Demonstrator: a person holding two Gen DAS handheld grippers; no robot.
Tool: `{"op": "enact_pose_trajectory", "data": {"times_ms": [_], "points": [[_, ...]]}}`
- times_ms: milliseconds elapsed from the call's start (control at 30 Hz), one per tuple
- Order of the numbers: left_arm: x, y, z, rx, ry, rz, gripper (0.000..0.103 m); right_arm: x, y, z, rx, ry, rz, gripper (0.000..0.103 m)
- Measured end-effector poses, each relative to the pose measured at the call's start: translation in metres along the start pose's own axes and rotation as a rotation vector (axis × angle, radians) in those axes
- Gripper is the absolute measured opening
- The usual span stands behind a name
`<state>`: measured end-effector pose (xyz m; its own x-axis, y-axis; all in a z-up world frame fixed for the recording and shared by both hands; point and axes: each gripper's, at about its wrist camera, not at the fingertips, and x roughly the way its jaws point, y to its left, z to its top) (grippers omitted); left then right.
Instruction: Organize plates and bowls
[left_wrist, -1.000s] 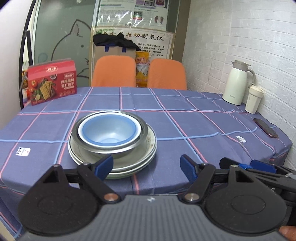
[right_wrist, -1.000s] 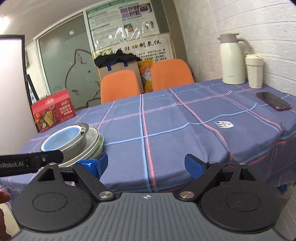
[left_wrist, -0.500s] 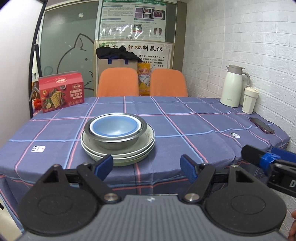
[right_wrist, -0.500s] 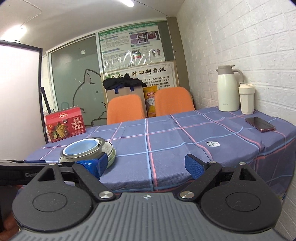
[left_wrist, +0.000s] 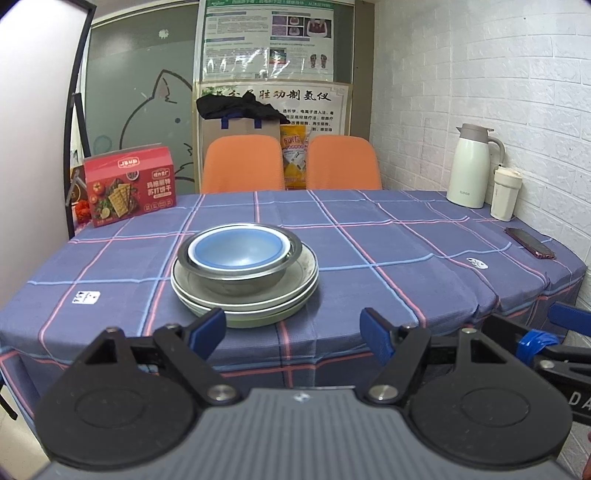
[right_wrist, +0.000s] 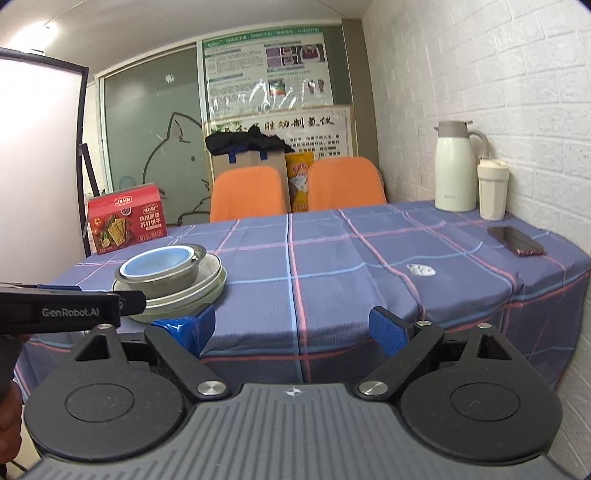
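both grippers have drawn back off the table edge, the left gripper (left_wrist: 291, 330) and right gripper (right_wrist: 293, 328) spread wide and empty. blue bowl (left_wrist: 236, 249) sits in a steel bowl (left_wrist: 240, 275) atop stacked plates (left_wrist: 258, 310) on the checked tablecloth (left_wrist: 388, 240); stacking looks finished.

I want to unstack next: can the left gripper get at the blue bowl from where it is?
Probably yes. The left gripper is open and faces the stack; the blue bowl sits uncovered on top, nested in the metal bowl. Nothing lies between, though its rim sits close inside the metal one.
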<state>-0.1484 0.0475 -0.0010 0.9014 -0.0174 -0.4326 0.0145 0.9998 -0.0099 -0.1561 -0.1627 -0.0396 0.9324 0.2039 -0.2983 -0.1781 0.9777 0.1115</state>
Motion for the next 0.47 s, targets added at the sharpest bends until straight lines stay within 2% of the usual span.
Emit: {"op": "enact_pose_trajectory", "data": {"times_ms": [133,267,400,467], "points": [[0.0,-0.0038,-0.0013,0.012,0.0,0.001,0.073,0.0046,-0.0003,-0.0048,-0.001,0.036,-0.006,0.078],[-0.0012,-0.0043,-0.0029,0.019,-0.008,-0.003,0.073,0.0045,0.0025,-0.0071,0.003,0.049,0.023,0.078],[-0.0054,0.0035,-0.0032,-0.028,-0.035,-0.043,0.073,0.004,0.007,-0.0079,-0.014,0.052,0.033,0.078],[-0.0082,0.0032,-0.0027,-0.018,-0.045,-0.031,0.073,0.0043,0.0085,-0.0083,-0.014,0.054,0.037,0.078]]}}
